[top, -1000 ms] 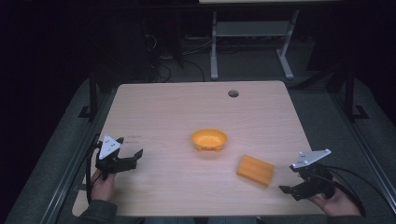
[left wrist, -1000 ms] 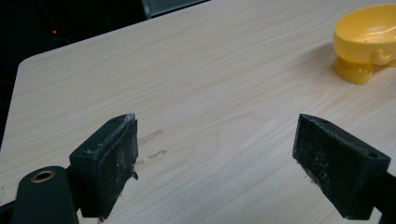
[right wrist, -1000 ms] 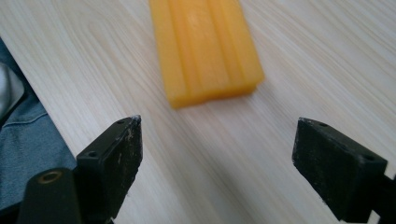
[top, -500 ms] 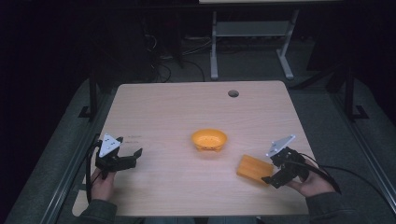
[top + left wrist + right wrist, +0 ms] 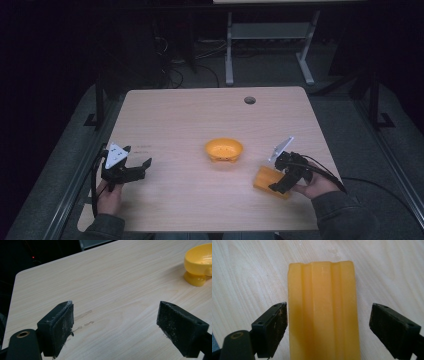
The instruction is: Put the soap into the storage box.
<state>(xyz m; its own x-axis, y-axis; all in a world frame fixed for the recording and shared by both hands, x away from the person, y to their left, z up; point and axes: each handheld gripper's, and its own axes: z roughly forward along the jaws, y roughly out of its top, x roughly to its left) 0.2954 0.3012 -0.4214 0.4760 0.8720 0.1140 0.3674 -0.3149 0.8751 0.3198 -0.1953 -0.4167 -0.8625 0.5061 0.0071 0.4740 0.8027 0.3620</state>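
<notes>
Moved in — right hand-held gripper point(image 5: 328, 327), jaws wide astride orange block point(image 5: 323, 310) on table point(image 5: 200, 115) — grasp pending, lift undone.

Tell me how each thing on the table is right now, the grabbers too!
Ridged orange-yellow rectangular block: lying flat on the table, between the right gripper's open jaws, not squeezed.
Yellow-orange footed plastic bowl: upright, empty, standing alone mid-table.
Right gripper: open, jaws on either side of the block.
Left gripper: open, holding nothing, over bare wood.
Light wooden table: faint scuff marks near the left gripper.
</notes>
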